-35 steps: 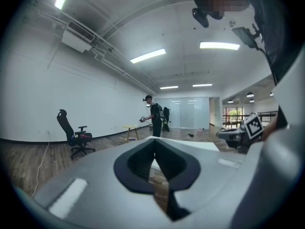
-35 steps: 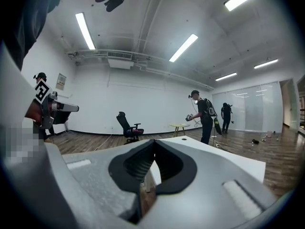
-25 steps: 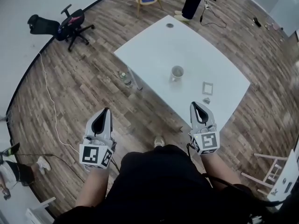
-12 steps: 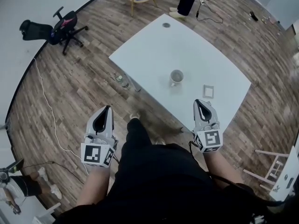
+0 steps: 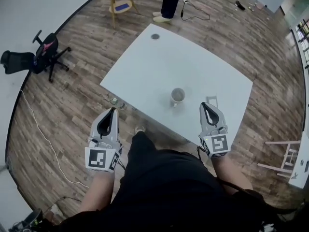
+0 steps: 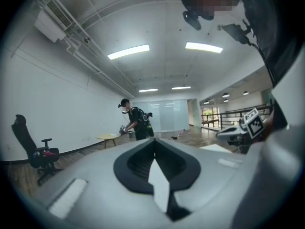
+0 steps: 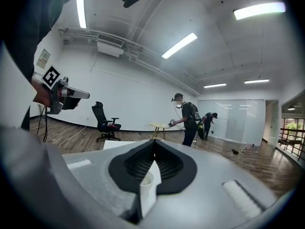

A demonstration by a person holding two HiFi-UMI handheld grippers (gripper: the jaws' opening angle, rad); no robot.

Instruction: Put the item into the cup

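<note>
With the left hand-held gripper and right hand-held gripper both closed and empty, the item, a small flat square lying on the table just past the right one, looks light, stiff and best pinched across its edges, near the cup.

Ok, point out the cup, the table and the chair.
cup [image 5: 177, 96], head view, its open mouth.
table [image 5: 183, 64], head view, bare top.
chair [image 5: 47, 48], head view, its seat.
</note>
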